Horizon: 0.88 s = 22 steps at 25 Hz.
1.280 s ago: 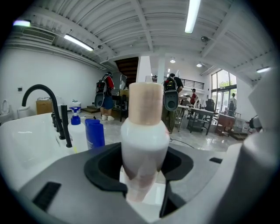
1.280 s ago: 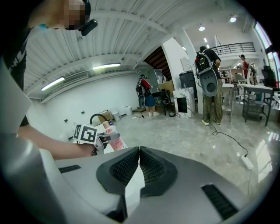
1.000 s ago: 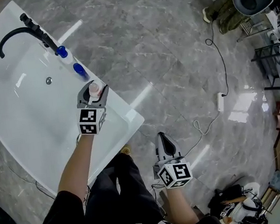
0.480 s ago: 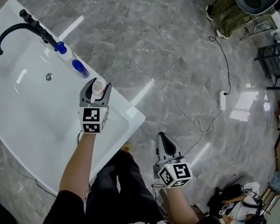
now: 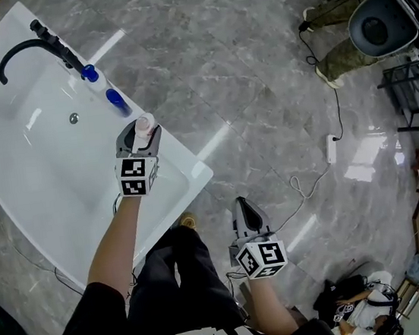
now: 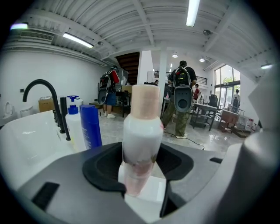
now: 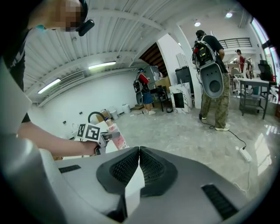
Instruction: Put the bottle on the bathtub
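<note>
Head view: bottle (image 5: pixel 142 128) in left hand-held gripper (image 5: pixel 138 136)

bottle (image 5: pixel 143 125) in left gripper (image 5: pixel 140 136), above bathtub (image 5: pixel 182 176) rim, faucet (image 5: pixel 24 49) behind

Finishes we see
Glossy white bathtub (image 5: pixel 29 194), polished marble-look floor (image 5: pixel 204 71), smooth plastic bottle (image 6: pixel 141 140), matt black faucet (image 5: pixel 56 47).

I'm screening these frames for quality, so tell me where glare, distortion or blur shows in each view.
Head view: bright streaks of glare on the polished floor and the bathtub; otherwise sharp. Left gripper view: fisheye bending with dark corners; the bottle is very close and looks slightly soft. Right gripper view: same fisheye vignette, otherwise evenly lit.
</note>
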Tool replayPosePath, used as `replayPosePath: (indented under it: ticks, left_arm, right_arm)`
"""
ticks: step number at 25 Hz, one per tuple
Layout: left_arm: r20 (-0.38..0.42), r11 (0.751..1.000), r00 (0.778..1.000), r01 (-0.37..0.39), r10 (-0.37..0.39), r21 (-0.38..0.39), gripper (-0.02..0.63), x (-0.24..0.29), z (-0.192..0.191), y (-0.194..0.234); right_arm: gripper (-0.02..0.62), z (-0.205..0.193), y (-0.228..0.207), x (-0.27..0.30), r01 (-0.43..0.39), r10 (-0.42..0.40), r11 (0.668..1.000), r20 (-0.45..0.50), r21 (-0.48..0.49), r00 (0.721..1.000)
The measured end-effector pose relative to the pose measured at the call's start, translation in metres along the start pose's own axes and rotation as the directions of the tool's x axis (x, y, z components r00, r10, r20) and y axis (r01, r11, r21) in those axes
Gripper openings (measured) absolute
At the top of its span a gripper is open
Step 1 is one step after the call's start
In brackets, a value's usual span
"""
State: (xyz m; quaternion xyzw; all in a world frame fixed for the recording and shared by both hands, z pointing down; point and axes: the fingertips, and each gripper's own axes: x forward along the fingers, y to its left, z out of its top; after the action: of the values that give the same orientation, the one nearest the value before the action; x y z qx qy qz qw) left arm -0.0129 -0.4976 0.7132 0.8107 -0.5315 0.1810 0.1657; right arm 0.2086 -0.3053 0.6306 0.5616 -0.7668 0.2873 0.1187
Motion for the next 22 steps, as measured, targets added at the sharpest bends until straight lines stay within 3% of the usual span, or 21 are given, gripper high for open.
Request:
replayPosePath:
  ticks: [12, 22]
  left_arm:
    - [0.019, 0.997, 0.999, -0.033, 0.034, -0.064, 0.230, -0.098, 0.019, -0.014]
    - [0.032, 0.994, 0.994, 0.108, -0.107, -0.035, 0.229, -0.194, 0.062, -0.073]
  right_arm:
    - [0.026, 0.019, 0.023, -0.033, -0.041, 0.044, 0.998, 0.046, -0.051, 0.998]
    - [0.025, 0.043, 0.064, -0.077, -0.080, 0.090, 0.992, 0.093, -0.099, 0.992]
